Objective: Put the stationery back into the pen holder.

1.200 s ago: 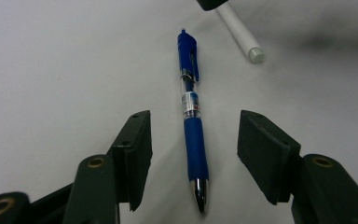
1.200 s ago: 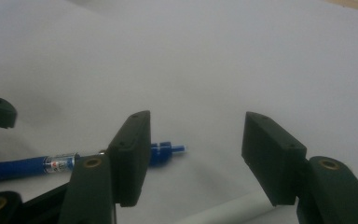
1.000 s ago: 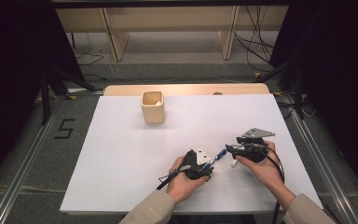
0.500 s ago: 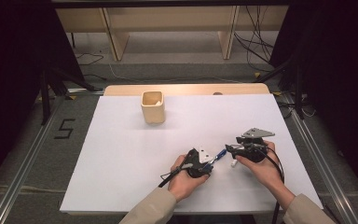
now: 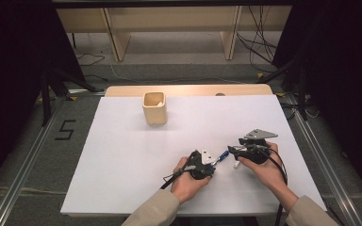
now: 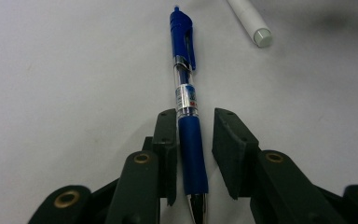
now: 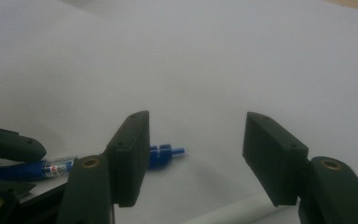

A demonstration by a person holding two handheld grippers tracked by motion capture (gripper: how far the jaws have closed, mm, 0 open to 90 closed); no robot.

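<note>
Left tongs (image 6: 193, 154): jaws just been closing, blue pen (image 6: 186, 100) lies between them, one pad touching, the other short of it. Right tongs (image 7: 196, 158) wide, empty, pen tip beside them on the table (image 5: 122, 155).

white table (image 5: 122, 160), blue pen (image 6: 186, 116), wooden cup (image 5: 154, 108)

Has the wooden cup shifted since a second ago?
No. The wooden cup sits at the same spot near the table's far edge in the high view, left of centre, as in the earlier frames.
</note>
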